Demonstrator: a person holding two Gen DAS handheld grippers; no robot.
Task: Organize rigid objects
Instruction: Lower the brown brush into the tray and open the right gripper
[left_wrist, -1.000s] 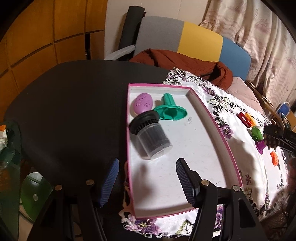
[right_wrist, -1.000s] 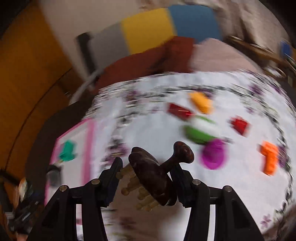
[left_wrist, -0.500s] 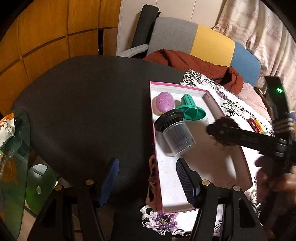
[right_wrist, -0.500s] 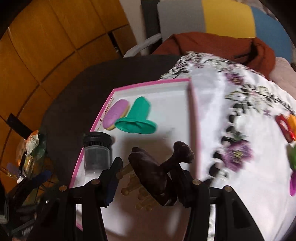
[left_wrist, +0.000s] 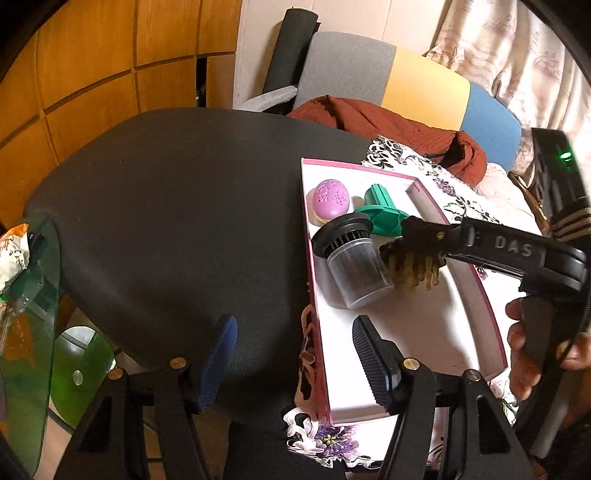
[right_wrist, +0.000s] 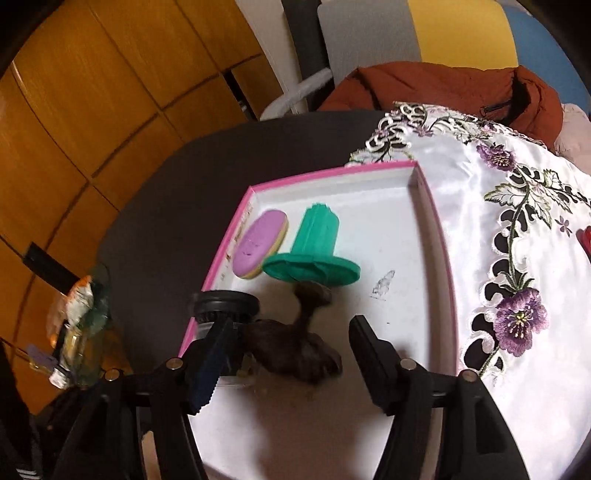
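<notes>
My right gripper (right_wrist: 286, 354) hovered over the pink-rimmed tray (right_wrist: 430, 206), its jaws opening, and the brown wooden massager (right_wrist: 295, 347) sat blurred between them, free of the pads. It lay in the tray just beside a black-capped clear jar (left_wrist: 354, 266), near a green stamp (right_wrist: 314, 254) and a purple egg (left_wrist: 330, 197). My left gripper (left_wrist: 291, 350) hung released and empty above the tray's near edge and the dark tabletop (left_wrist: 177, 206).

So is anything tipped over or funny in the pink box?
Yes. The clear jar with the black lid lies on its side in the pink box, not standing. The brown wooden brush looks blurry between the right tongs, which are opening, so it is probably just dropping. The purple egg and green piece look fine.
</notes>
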